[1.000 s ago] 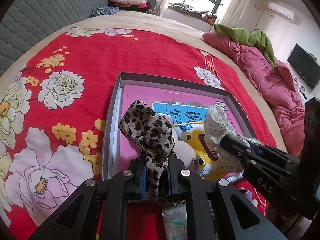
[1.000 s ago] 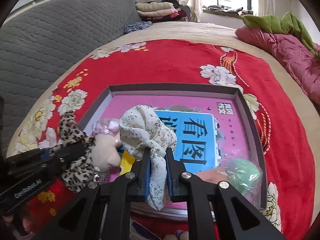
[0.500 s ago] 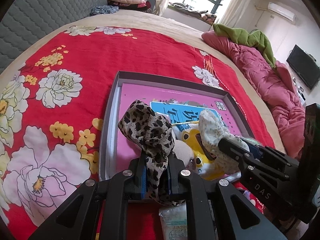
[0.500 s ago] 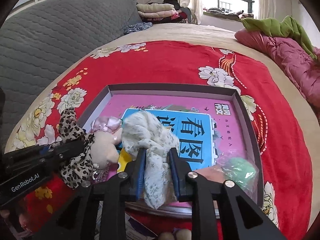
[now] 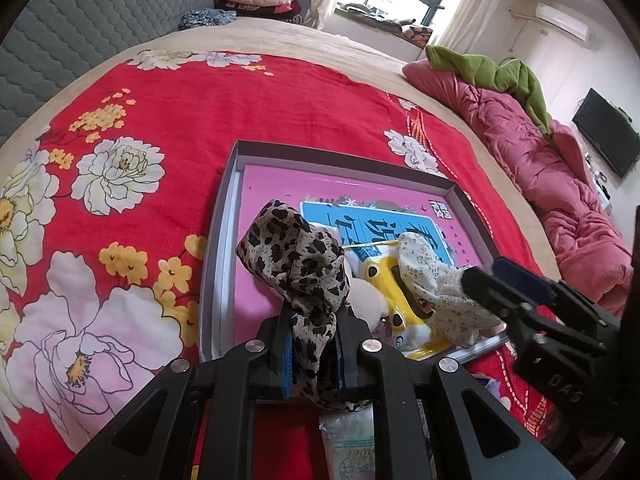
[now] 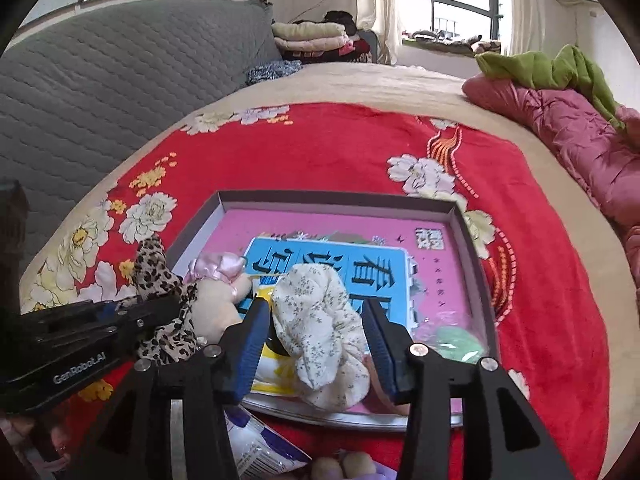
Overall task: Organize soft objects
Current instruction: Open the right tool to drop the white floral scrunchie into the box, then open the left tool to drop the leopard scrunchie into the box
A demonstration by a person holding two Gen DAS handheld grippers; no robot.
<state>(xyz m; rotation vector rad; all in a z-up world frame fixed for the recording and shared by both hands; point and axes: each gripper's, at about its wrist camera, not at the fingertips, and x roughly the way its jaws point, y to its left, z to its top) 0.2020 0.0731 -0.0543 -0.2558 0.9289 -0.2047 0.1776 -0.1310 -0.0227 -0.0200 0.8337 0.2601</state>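
Two grippers: left gripper [image 5: 312,356] pinches the leopard scarf [image 5: 296,268], right gripper [image 6: 318,344] fingers spread around the floral cloth [image 6: 320,320], half-hiding the tray [image 6: 332,199].

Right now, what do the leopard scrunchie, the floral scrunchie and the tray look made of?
Leopard scrunchie: thin, matte woven fabric, probably chiffon; it gathers into soft folds.
Floral scrunchie: matte, cotton-like cloth with crinkled puffs and a tiny flower print.
Tray: looks like grey cardboard, a box lid perhaps; thin, straight walls with folded corners.

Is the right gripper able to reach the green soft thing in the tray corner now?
Probably yes. The right gripper is open, the floral scrunchie lying loose between its fingers, and the green thing sits uncovered in the tray just beside it.
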